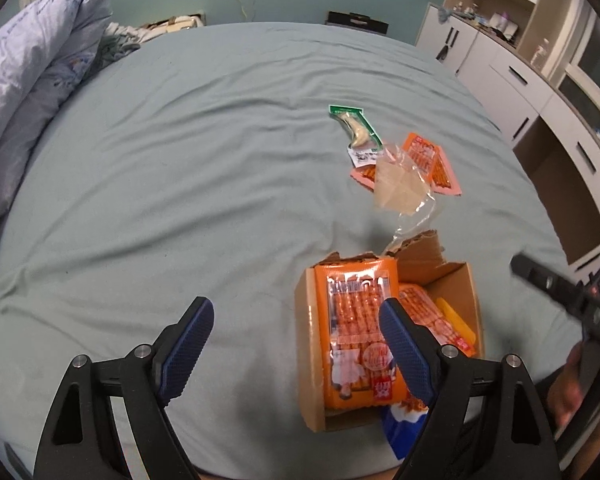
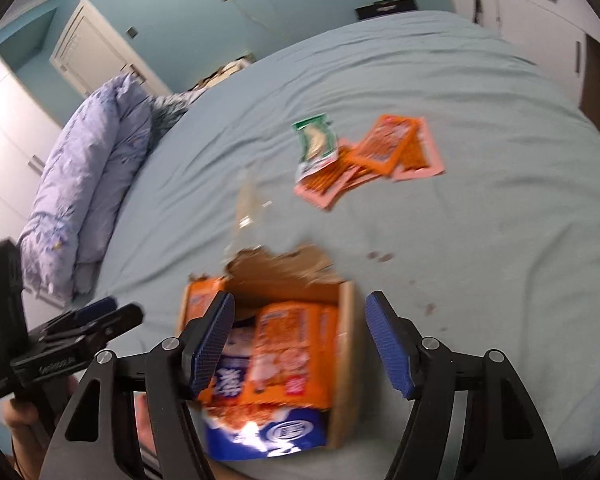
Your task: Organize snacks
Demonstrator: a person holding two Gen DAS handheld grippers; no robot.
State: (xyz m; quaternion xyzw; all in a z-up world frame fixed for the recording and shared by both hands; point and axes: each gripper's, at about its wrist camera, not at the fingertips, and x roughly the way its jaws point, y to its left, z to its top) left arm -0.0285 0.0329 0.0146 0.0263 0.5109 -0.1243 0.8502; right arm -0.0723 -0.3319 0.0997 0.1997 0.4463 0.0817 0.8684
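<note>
— Cardboard first: how full is the cardboard box (image 1: 312, 360)?

— Partly. In the left wrist view it sits just beyond the tip of the left gripper's (image 1: 298, 350) right-hand jaw, and a big orange snack pack (image 1: 352, 320) lies across the top of it, with more orange packs and a yellow one (image 1: 456, 320) beside it. So I judge several snacks already put away.

— And both sets of jaws?

— Spread wide, nothing between them. The right gripper (image 2: 300, 344) hangs over the same box, which shows between its jaws.

— What is left?

— Further ahead of the jaws, loose on the bed (image 1: 180, 160): a green packet (image 1: 354, 124), a fan of small orange sachets (image 2: 380, 152) touching it, and a clear plastic wrapper (image 1: 404, 188) lying partly over them. Those, I would say, are yet to go in.

— Anything you cannot make out?

— The right wrist view is blurred, so labels there are unreadable. A blue-and-white bag (image 2: 268, 432) sticks out at the box's near end, its lower part cut off by the jaw. How many sachets overlap, I cannot tell.
</note>
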